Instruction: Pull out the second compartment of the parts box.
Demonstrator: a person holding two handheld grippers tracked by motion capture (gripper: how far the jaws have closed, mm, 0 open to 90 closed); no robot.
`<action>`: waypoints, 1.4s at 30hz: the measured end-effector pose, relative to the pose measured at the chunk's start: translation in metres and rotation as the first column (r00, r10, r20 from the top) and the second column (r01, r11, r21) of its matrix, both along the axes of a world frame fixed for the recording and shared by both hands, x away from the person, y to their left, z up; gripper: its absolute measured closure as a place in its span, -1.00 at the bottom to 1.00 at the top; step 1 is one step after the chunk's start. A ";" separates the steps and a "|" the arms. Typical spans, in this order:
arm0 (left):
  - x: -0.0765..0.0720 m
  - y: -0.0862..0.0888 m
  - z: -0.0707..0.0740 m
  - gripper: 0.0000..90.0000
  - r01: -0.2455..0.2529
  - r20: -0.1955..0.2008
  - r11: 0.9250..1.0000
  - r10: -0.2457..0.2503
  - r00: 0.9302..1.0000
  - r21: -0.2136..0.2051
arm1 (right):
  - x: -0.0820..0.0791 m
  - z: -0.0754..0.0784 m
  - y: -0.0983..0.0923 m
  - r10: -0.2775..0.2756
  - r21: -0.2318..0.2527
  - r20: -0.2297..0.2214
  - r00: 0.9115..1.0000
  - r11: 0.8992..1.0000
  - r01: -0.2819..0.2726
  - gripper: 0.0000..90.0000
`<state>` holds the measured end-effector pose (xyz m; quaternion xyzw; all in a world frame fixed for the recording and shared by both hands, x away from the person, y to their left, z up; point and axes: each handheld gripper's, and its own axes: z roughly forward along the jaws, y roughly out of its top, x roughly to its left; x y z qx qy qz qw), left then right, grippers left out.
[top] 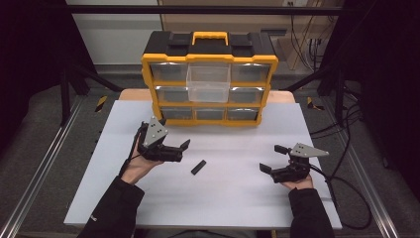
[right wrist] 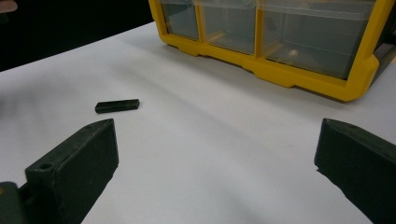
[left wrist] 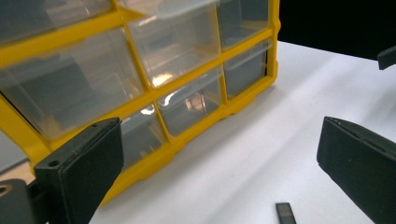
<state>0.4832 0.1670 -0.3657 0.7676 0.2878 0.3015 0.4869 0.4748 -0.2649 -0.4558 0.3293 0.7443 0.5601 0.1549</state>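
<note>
A small black bar (top: 198, 167) lies flat on the white table (top: 223, 198), between my two grippers. My left gripper (top: 181, 150) hovers just left of it, jaws wide apart and holding nothing; in the left gripper view the bar (left wrist: 285, 213) sits low between the jaws. My right gripper (top: 272, 158) is open and empty further to the bar's right, and its view has the bar (right wrist: 117, 106) ahead on the left. A yellow and black drawer organizer (top: 209, 74) stands at the table's back, with its top middle clear drawer (top: 208, 82) pulled out.
The organizer (left wrist: 140, 70) fills the upper left of the left gripper view, and its lower drawers (right wrist: 280, 42) cross the top of the right gripper view. Black frame rails and cables (top: 346, 188) run along the table's sides. White tabletop lies between the grippers and the front edge.
</note>
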 end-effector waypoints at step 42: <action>0.001 -0.014 -0.052 -0.99 0.066 -0.238 0.997 -0.074 0.968 -0.038 | 0.000 -0.002 0.002 0.000 0.001 -0.010 1.000 1.000 0.000 -0.99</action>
